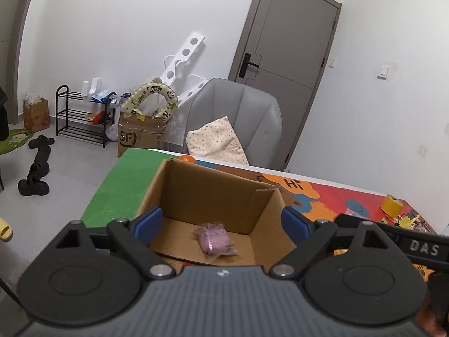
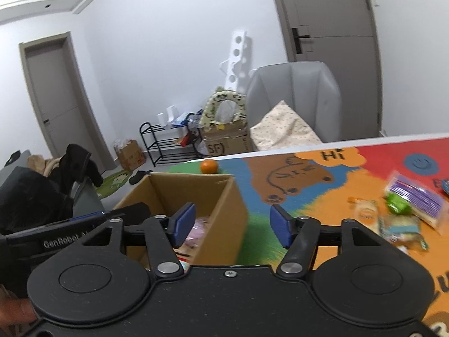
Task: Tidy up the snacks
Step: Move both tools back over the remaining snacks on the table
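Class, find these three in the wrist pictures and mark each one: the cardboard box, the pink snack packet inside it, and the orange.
Cardboard box (image 1: pixel 213 188): left wrist view, on its inner back wall.
Pink snack packet (image 1: pixel 214 237): left wrist view, on the middle of the wrapper.
Orange (image 2: pixel 209 166): right wrist view, on the middle of the fruit.

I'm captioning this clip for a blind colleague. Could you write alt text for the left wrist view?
The left gripper, jaws open and empty, hangs over an open cardboard box with one pink wrapped snack on its floor. The box sits on a colourful cartoon mat, with a grey chair and a closed door beyond.
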{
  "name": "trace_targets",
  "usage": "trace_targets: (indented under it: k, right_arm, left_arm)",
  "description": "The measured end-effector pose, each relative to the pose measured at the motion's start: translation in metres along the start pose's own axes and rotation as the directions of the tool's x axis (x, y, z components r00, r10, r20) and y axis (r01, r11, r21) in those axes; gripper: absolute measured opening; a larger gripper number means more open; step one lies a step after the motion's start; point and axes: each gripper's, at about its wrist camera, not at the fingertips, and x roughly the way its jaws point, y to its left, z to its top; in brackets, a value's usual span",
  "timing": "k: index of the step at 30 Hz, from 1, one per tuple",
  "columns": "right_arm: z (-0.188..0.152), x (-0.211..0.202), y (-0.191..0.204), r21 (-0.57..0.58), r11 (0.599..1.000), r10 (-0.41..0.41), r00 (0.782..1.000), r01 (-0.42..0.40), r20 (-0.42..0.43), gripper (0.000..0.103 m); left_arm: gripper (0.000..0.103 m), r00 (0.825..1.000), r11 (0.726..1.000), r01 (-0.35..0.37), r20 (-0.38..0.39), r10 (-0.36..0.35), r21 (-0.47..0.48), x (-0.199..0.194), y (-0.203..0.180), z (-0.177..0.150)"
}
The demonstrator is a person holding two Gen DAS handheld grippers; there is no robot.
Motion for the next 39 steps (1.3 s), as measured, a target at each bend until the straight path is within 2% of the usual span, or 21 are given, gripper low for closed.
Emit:
trace_targets:
  k: [5,9,14,20,31,39]
  right_arm:
    - [-0.009,-0.021,-0.027,0.043,0.998,-0.040,0.999,0.040,0.003,0.075]
    - [-0.016,-0.036,-0.049,0.094,0.993,-0.076,0.997,0.076,-0.006,0.078]
    - [-0.021,-0.057,-0.061,0.106,0.988,-0.114,0.993,0.114,-0.002,0.089]
    - [-0.025,-0.082,-0.074,0.128,0.981,-0.147,0.989,0.144,0.013,0.098]
    - [-0.052,-0.122,-0.087,0.157,0.968,-0.199,0.980,0.195,0.011,0.103]
    - [-0.076,-0.147,-0.104,0.200,0.951,-0.241,0.971,0.236,0.001,0.103]
  left_arm:
    - [0.095,0.999,1.000,0.018,-0.028,-0.017,0.024,0.000,-0.017,-0.003]
    - [0.096,0.998,0.999,0.039,-0.041,-0.038,0.019,-0.005,-0.029,-0.005]
    - [0.098,0.995,0.996,0.075,-0.062,-0.073,0.041,-0.010,-0.045,-0.008]
    - [0.098,0.990,0.992,0.115,-0.091,-0.110,0.051,-0.019,-0.059,-0.014]
    - [0.100,0.984,0.983,0.164,-0.082,-0.157,0.086,-0.055,-0.073,-0.026]
    - [0.100,0.975,0.974,0.203,-0.113,-0.191,0.100,-0.062,-0.083,-0.042]
